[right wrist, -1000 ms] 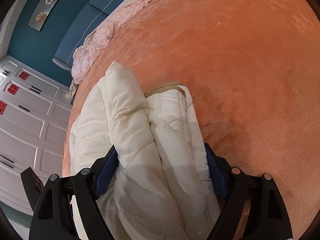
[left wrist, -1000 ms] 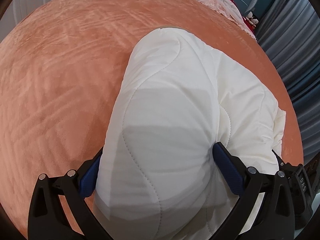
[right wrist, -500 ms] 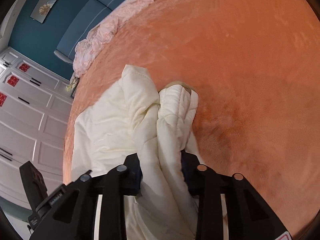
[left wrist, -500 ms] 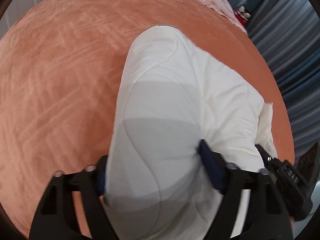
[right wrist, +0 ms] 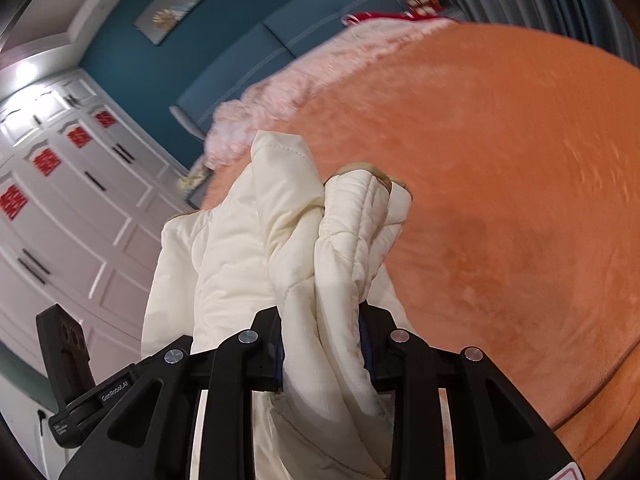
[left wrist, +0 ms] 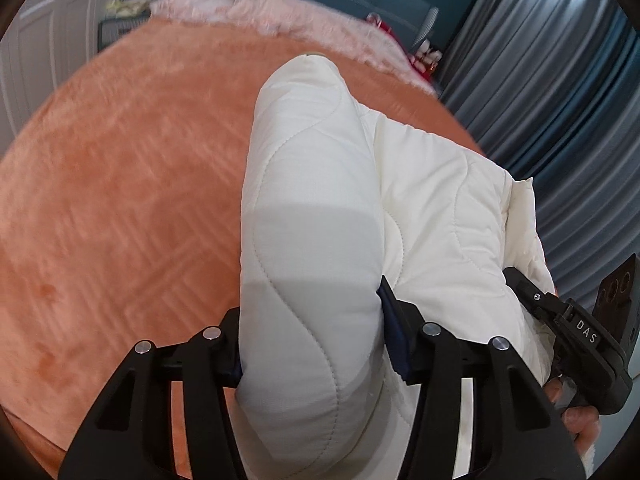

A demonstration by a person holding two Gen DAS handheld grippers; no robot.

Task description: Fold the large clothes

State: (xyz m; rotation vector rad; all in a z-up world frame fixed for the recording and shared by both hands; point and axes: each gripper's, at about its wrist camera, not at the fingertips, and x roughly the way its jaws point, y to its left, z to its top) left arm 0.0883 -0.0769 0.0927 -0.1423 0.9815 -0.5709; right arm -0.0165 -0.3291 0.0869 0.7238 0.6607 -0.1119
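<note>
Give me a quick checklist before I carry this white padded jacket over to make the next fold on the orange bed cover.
1. left gripper clamped on the jacket: ok.
2. right gripper clamped on bunched fabric: ok.
3. Both grips on matching edges: cannot tell.
4. Bare orange bed cover to land the fold on: ok.
5. Jacket clear of the pink bedding: ok.
6. Jacket's near end under the grippers: cannot tell.

An orange plush bedspread (left wrist: 120,200) spreads ahead of the tongs. Beyond it lie a pink ruffled cover (left wrist: 280,20) and a teal wall (right wrist: 200,52). White panelled wardrobes (right wrist: 60,200) stand left, grey curtains (left wrist: 560,100) right.
</note>
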